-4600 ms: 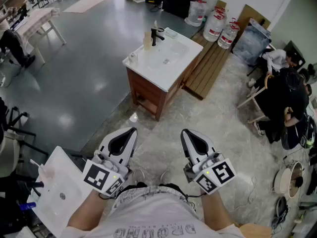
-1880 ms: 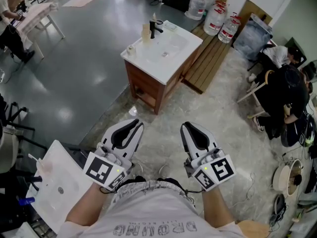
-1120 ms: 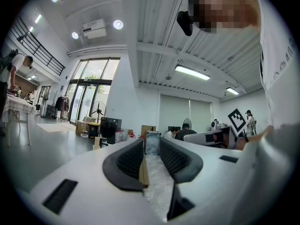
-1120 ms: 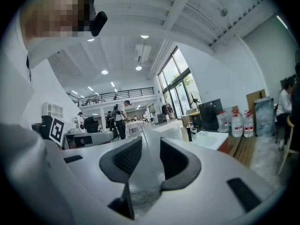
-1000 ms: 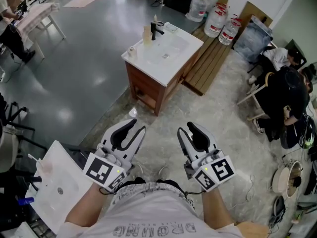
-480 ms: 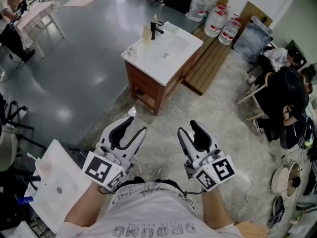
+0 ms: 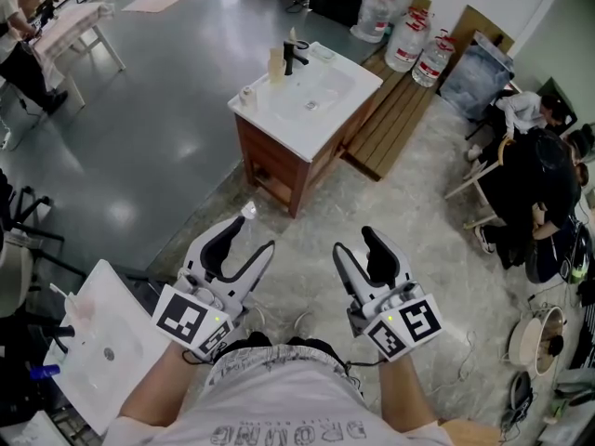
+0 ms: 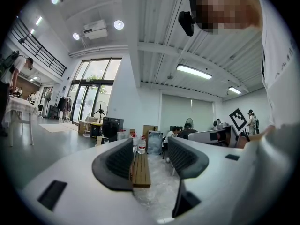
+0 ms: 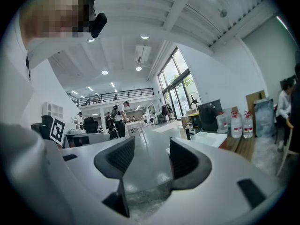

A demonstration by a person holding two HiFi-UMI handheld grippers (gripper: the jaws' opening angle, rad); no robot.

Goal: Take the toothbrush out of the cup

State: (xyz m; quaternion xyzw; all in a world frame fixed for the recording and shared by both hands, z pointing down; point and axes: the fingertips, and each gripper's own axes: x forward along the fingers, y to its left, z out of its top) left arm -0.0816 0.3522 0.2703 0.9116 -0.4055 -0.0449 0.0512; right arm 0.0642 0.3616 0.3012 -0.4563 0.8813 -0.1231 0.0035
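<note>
The person's two hands are held side by side close to the body. The left gripper [image 7: 249, 238] and the right gripper [image 7: 359, 243] point level and away, toward the far side of the room. Both sets of jaws have just been opening and now stand wide apart. The left gripper view [image 8: 150, 158] shows only floor and a distant bench between the pads; the right gripper view [image 9: 147, 159] shows only bare floor. Both tools are released and carry nothing.

At the near left lies a separate white basin top [image 7: 130, 309]. Further off, across open floor, stands a wooden vanity [image 7: 327, 119] with a white sink. On its far left corner a pale cup [image 7: 276, 66] sits just beside the black tap [image 7: 295, 59]. The toothbrush is too small to make out from here, though it is presumably in that cup. Beyond lie a slatted bench [image 7: 395, 119] and water bottles [image 7: 409, 45].

Opened jaws suggest readiness to grasp, but the cup is well apart from both grippers, so an approach to the vanity comes first.
</note>
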